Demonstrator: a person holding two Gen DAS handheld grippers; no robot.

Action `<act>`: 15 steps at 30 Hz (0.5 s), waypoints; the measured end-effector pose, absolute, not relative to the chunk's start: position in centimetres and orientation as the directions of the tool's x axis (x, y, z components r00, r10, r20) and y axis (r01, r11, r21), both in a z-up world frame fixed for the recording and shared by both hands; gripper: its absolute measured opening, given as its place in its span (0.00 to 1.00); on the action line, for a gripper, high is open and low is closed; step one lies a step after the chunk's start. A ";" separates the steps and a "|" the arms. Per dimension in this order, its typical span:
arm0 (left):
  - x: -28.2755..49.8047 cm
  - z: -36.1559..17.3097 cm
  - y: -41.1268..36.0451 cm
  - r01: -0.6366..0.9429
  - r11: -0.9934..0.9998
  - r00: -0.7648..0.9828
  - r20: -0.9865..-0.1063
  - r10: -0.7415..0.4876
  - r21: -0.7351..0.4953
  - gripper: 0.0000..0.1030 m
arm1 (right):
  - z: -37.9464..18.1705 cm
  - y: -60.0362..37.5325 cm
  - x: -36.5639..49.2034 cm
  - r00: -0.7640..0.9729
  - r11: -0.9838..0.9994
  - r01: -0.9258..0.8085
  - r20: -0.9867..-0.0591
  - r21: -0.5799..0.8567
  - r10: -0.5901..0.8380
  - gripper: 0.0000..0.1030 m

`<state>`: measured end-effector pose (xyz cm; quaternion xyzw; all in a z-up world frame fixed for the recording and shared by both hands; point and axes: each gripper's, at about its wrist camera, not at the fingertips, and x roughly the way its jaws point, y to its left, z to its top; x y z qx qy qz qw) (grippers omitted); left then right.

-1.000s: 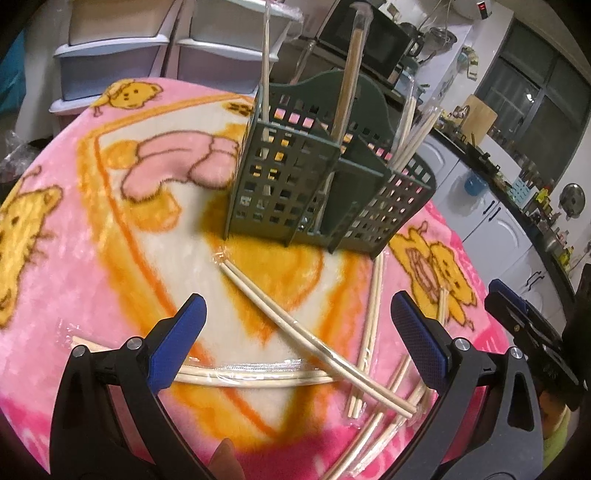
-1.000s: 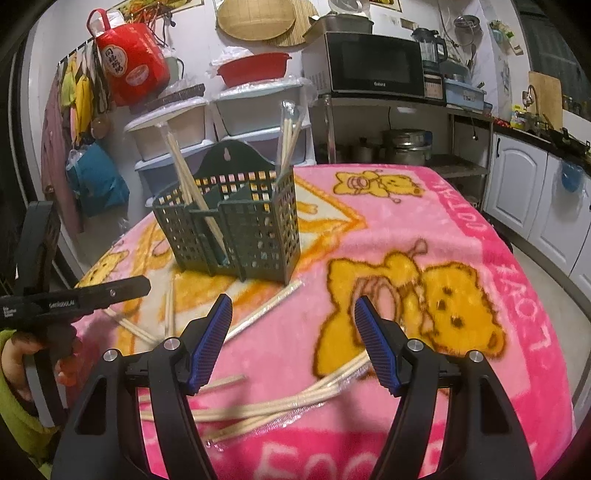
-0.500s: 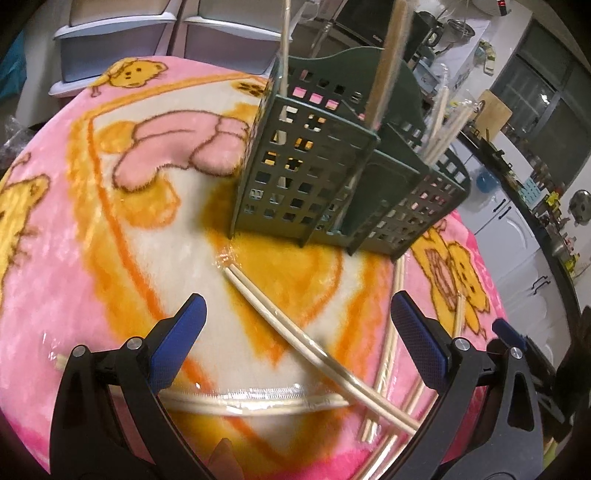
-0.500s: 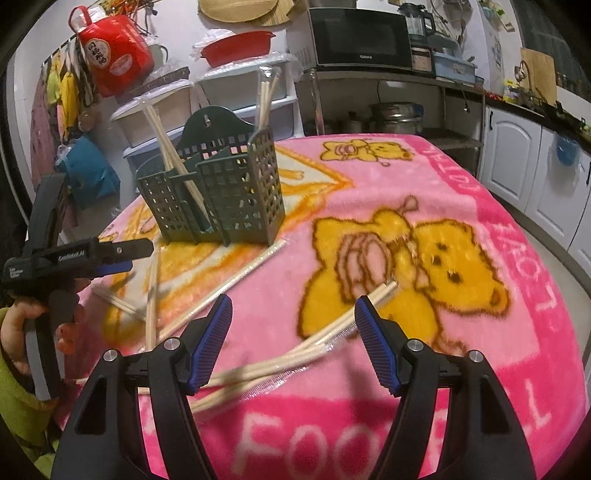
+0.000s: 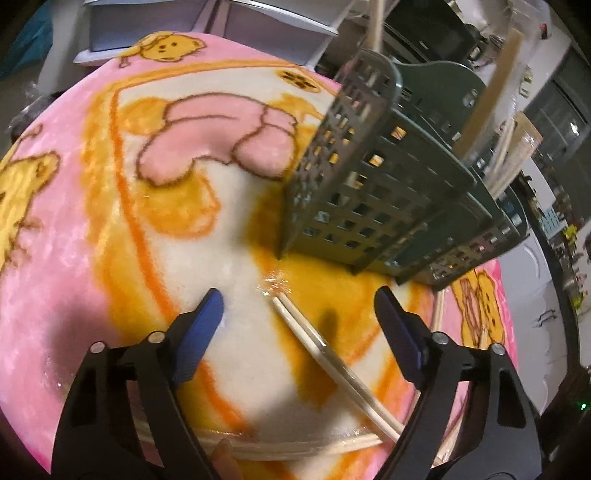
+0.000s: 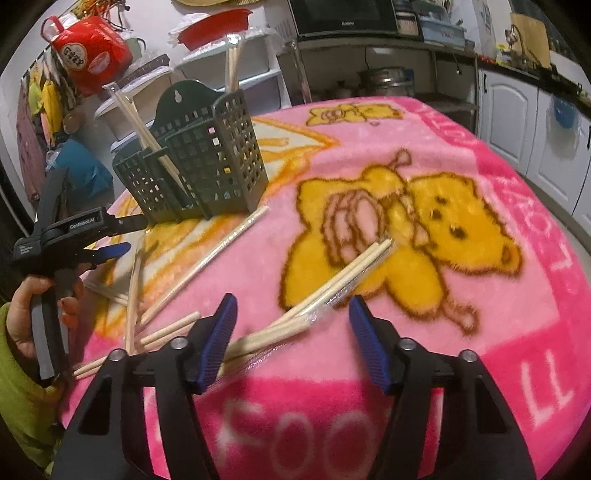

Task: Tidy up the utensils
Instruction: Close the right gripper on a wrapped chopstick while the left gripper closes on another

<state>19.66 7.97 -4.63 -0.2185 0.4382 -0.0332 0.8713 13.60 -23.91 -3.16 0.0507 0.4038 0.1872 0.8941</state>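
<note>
A dark green lattice utensil holder (image 5: pixel 373 192) (image 6: pixel 199 170) stands on the pink bear blanket with chopsticks (image 6: pixel 147 133) upright in it. Several plastic-wrapped pairs lie loose on the blanket. My left gripper (image 5: pixel 299 306) hovers low over the tip of one wrapped pair (image 5: pixel 325 354) that runs toward the lower right; its jaws are closing, the pair lies between them, untouched. My right gripper (image 6: pixel 291 314) straddles another wrapped pair (image 6: pixel 332 288) near the bear; its jaws are closing too, pads clear of it. The left gripper (image 6: pixel 110 236) also shows at the left edge of the right wrist view.
More chopsticks (image 6: pixel 207 266) lie scattered in front of the holder, and a pair (image 5: pixel 288 446) lies crosswise under the left gripper. The round table's edge (image 6: pixel 554 229) drops off at the right toward white cabinets (image 6: pixel 517 110). Storage drawers (image 5: pixel 258 14) stand behind the table.
Both grippers have come down closer to the blanket and their jaws have narrowed. The left one has moved forward toward the holder, over the tip of the wrapped pair.
</note>
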 end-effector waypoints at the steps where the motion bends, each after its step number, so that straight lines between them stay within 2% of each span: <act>1: 19.7 -4.6 8.0 -0.137 0.903 0.614 -0.750 -0.245 -0.407 0.69 | -3.3 -23.9 13.7 0.600 0.924 -0.292 -0.706 0.246 0.377 0.51; 7: 20.0 -4.8 8.1 -0.157 0.918 0.615 -0.764 -0.197 -0.363 0.53 | -4.0 -24.3 14.0 0.578 0.922 -0.273 -0.719 0.275 0.386 0.44; 9: 20.2 -4.9 8.1 -0.161 0.926 0.614 -0.769 -0.177 -0.342 0.42 | -4.1 -24.4 14.1 0.576 0.921 -0.267 -0.719 0.282 0.387 0.43; 12: 20.5 -4.9 7.9 -0.170 0.940 0.611 -0.779 -0.136 -0.297 0.30 | -4.2 -24.6 14.2 0.574 0.921 -0.260 -0.721 0.290 0.389 0.41; 15: 20.5 -5.0 8.0 -0.173 0.946 0.613 -0.781 -0.116 -0.275 0.23 | -4.3 -24.8 14.2 0.573 0.920 -0.252 -0.720 0.299 0.391 0.38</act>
